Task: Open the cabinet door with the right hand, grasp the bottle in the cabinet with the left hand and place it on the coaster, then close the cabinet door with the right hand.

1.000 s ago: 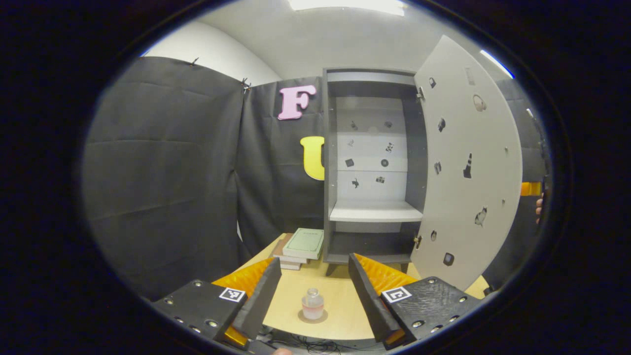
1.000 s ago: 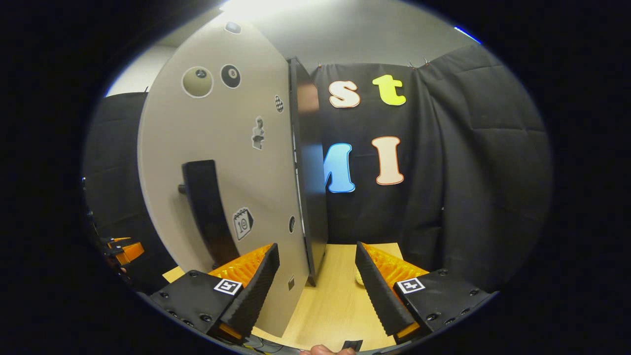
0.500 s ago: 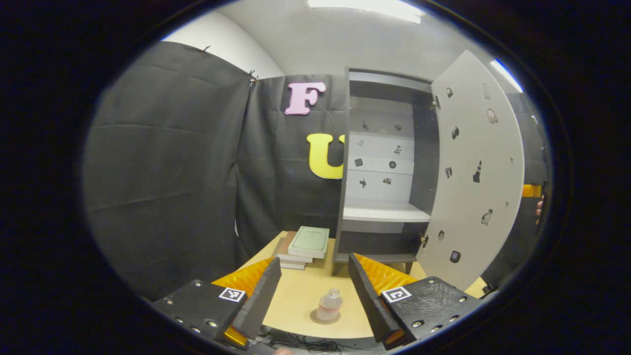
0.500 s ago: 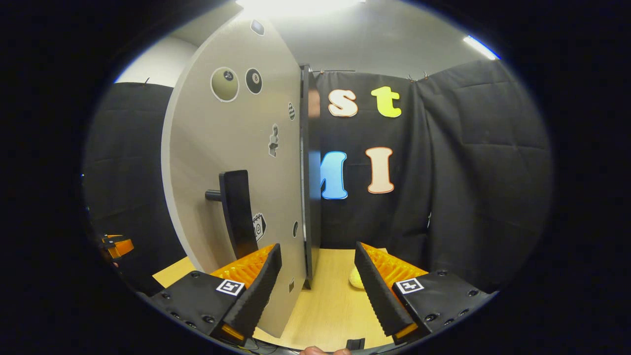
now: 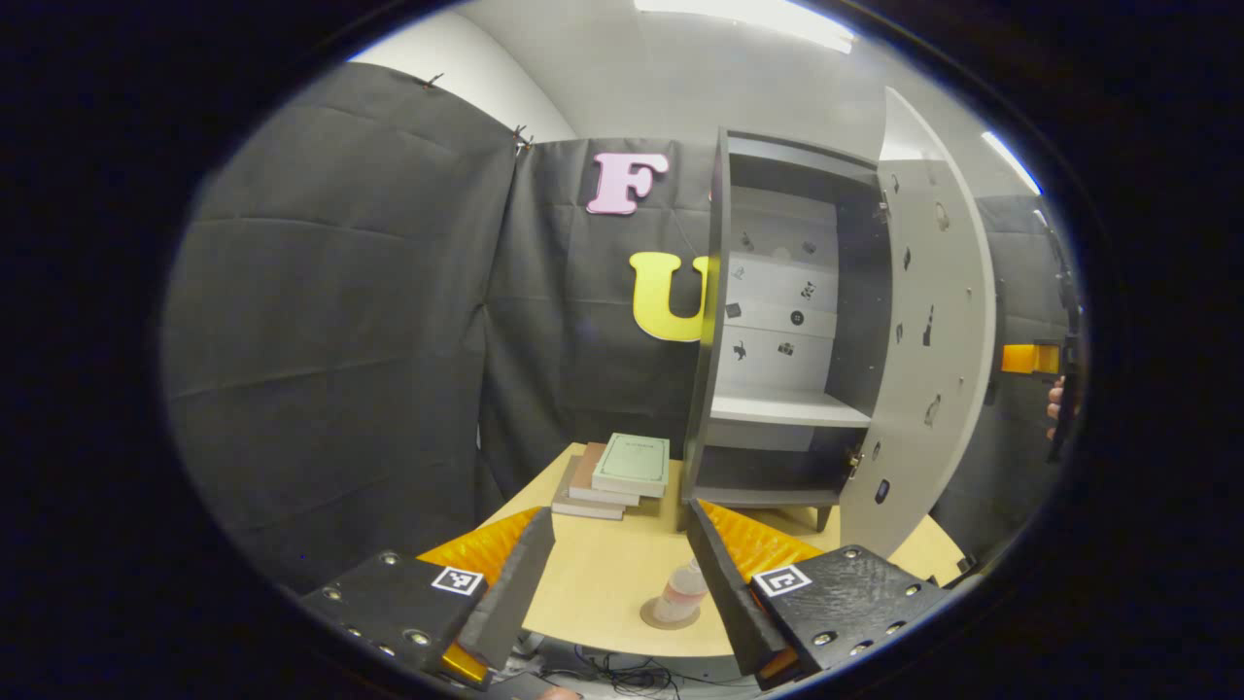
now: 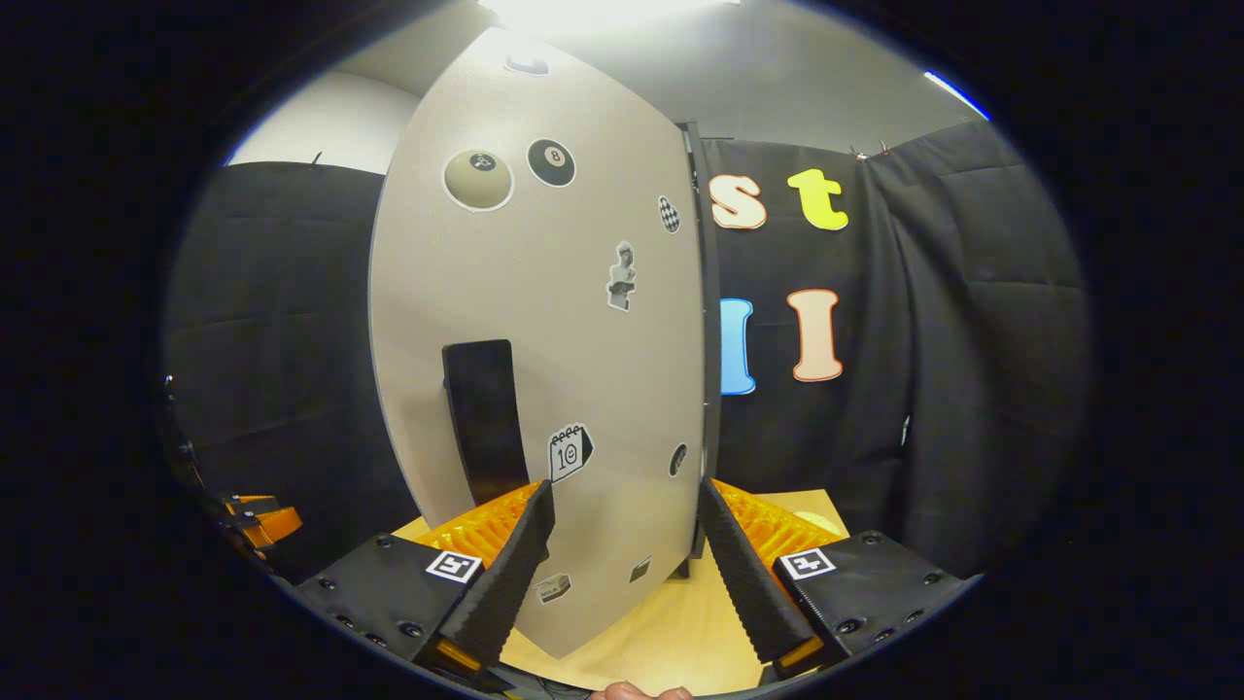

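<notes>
A small clear bottle [image 5: 680, 593] stands upright on a round coaster [image 5: 649, 616] near the table's front edge. My left gripper [image 5: 617, 574] is open just short of it, and its right finger [image 5: 724, 583] hides the bottle's right side. The dark cabinet [image 5: 777, 331] stands open with a bare light shelf [image 5: 787, 408]. Its grey sticker-covered door [image 5: 923, 321] is swung partway in. In the right gripper view the door's outer face [image 6: 544, 340] and black handle [image 6: 481, 418] are close ahead. My right gripper [image 6: 622, 564] is open at the door's lower part, holding nothing.
A stack of books [image 5: 617, 472] lies on the wooden table [image 5: 593, 583] left of the cabinet. A pale yellow object [image 6: 816, 520] sits on the table behind the door. The right gripper [image 5: 1032, 358] and a hand [image 5: 1054, 413] show beyond the door. The left gripper [image 6: 258, 520] shows at lower left.
The door has swung toward the cabinet and now shows its outer face broadly to the right gripper. The left gripper has shifted left, so the bottle sits by its right finger.
</notes>
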`<state>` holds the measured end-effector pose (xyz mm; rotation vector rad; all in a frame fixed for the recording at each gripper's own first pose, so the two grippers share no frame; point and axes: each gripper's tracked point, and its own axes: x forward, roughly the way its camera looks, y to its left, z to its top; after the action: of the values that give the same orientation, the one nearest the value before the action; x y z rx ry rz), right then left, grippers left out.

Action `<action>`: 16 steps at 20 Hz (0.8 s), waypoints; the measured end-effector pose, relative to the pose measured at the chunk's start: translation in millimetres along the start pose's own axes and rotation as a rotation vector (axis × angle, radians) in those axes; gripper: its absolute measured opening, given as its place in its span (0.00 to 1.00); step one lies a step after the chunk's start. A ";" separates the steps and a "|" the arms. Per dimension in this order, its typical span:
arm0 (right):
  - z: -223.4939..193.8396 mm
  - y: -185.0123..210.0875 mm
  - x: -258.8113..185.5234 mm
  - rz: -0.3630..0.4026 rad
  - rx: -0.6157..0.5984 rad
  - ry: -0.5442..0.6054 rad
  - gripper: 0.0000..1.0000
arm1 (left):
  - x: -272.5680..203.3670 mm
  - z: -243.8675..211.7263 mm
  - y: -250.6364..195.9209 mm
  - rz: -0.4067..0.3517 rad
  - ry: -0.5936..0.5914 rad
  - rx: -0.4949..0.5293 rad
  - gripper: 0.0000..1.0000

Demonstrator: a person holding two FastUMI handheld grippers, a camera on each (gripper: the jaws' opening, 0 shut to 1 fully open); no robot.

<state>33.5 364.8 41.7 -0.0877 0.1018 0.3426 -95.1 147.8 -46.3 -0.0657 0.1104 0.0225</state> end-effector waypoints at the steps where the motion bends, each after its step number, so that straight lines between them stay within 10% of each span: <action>1: 0.2 8.5 6.3 0.010 0.000 0.006 0.95 | -1.5 -1.3 3.4 0.002 0.000 -0.003 0.83; 10: 8.1 99.8 55.9 0.174 0.042 0.000 0.96 | -3.7 -0.2 34.1 0.020 -0.018 -0.024 0.83; 16: -9.0 91.2 56.0 0.143 0.035 -0.004 0.96 | -7.8 13.0 24.5 0.019 -0.046 0.001 0.83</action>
<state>54.2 468.0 20.1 -0.0451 0.1101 0.4834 -102.1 173.0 -34.1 -0.0628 0.0654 0.0428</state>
